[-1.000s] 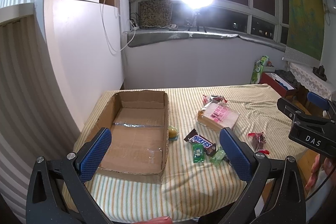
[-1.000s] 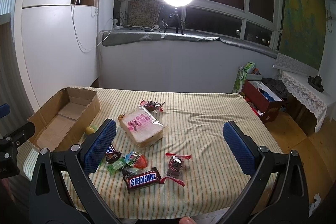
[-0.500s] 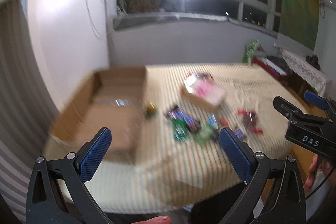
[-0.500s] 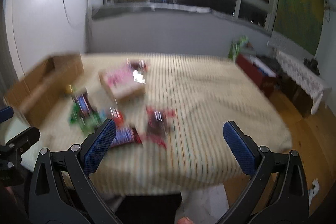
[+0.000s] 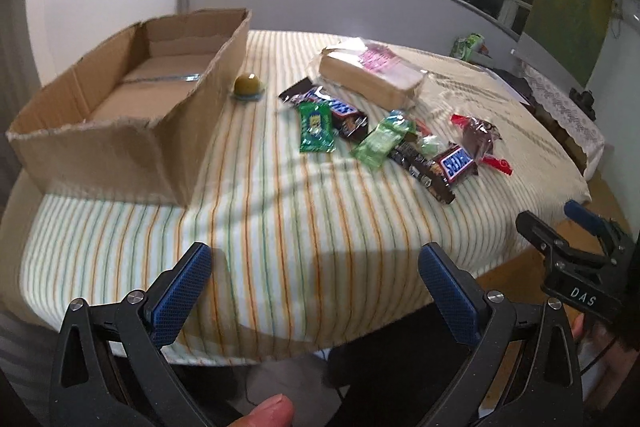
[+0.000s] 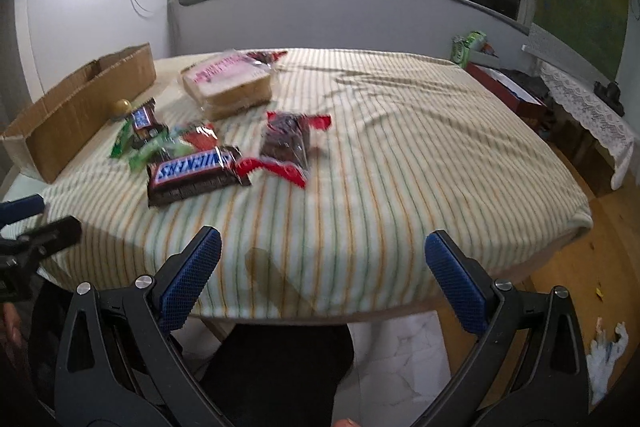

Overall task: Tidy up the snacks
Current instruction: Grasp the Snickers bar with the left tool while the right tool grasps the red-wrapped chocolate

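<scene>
We held both grippers, left [image 5: 312,287] and right [image 6: 322,273], jaws wide apart and empty, at the desk [image 6: 400,155] edge; snacks [image 5: 384,139] lay clustered beside the empty cardboard box [image 5: 120,99], probably the place to put them.

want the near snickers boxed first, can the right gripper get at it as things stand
Probably yes: the right gripper is open at the table edge, and the Snickers bar lies ahead to its left with only bare striped cloth between.
</scene>
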A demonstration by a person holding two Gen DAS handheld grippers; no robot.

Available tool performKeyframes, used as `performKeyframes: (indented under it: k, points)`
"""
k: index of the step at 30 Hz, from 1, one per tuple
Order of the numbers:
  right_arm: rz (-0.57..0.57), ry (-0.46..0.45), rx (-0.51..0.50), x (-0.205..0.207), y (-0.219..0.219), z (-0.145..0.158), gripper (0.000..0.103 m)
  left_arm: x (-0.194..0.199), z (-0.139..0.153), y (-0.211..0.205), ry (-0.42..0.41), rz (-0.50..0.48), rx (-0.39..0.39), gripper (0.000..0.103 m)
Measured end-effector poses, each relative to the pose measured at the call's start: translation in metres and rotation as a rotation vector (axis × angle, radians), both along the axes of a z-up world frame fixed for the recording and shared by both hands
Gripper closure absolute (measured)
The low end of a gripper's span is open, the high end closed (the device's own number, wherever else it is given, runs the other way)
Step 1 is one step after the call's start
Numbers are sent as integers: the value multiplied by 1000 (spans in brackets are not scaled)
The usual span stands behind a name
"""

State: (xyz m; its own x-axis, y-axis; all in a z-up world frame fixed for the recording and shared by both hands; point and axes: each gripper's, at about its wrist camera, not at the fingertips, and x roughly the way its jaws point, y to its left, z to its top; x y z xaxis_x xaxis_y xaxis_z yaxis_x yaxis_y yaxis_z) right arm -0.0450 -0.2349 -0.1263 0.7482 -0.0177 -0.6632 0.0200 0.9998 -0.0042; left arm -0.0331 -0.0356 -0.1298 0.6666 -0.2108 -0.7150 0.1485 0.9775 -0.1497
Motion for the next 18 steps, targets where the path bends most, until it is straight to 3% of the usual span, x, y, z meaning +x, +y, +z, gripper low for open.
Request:
performKeyframes:
  k: [5, 8, 14, 18]
  points:
    - [11, -22, 104, 32, -14, 9, 0, 11, 4, -8, -30, -55, -39, 1]
    - [34, -19, 180, 63, -29, 13, 0, 22, 7, -30, -54, -133, -11, 1]
    - [95, -4, 165, 95, -31, 13, 2, 53, 4, -69, -61, -254, -12, 2]
    - [123, 22, 162, 101, -28, 6, 11, 60, 6, -75, -57, -294, -52, 12]
